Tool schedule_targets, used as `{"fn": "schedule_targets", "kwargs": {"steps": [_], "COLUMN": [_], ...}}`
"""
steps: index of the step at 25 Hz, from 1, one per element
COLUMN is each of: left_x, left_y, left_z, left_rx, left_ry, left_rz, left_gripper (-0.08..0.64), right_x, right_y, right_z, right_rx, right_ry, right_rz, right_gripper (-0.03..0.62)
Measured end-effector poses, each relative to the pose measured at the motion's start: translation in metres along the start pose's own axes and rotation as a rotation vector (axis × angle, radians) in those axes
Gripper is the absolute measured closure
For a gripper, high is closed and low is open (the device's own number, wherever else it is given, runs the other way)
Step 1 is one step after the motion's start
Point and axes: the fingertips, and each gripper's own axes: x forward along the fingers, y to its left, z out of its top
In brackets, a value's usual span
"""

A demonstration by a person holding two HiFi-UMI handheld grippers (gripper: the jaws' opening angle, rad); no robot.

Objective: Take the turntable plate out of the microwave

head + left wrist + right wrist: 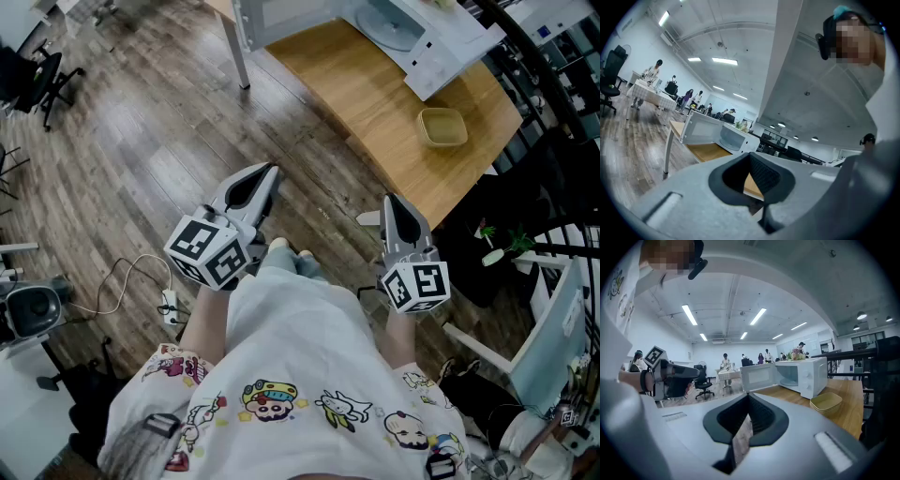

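A white microwave stands on the wooden table at the top of the head view, its door swung open. The glass turntable plate lies inside the cavity, also seen as the plate in the right gripper view. Both grippers hang close to the person's body over the floor, well short of the table. My left gripper is shut with nothing in it, and so is my right gripper. In the left gripper view the shut jaws point toward the microwave.
A stack of yellow dishes sits on the table to the right of the microwave. A black rack and a plant stand at the right. An office chair and a cable with a power strip are on the floor at left.
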Motion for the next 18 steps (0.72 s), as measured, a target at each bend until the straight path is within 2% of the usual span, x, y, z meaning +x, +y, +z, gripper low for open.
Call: {"fn": "schedule_targets", "kwargs": {"steps": [4,10,18], "left_x": [-0.005,-0.019,-0.021], "left_y": [-0.007,-0.01,0.011], "left_z": [-0.008,-0.009,-0.005], "left_rx": [0.002,-0.016,-0.043], "left_ry": [0.0,-0.028,-0.047], "left_rz": [0.015,0.042,0.076], "left_gripper": [0.558,0.489,0.46], "right_x": [-0.008,-0.015,0.006], "right_y": [-0.003,0.003,0.013], "right_z": [0.001,0.005,0.002], "right_rx": [0.009,0.016,0.04], "right_ry": [-0.013,-0.036,-0.022], "right_rz": [-0.002,0.033,0.093], "right_gripper": [0.583,0.572,0.529]}}
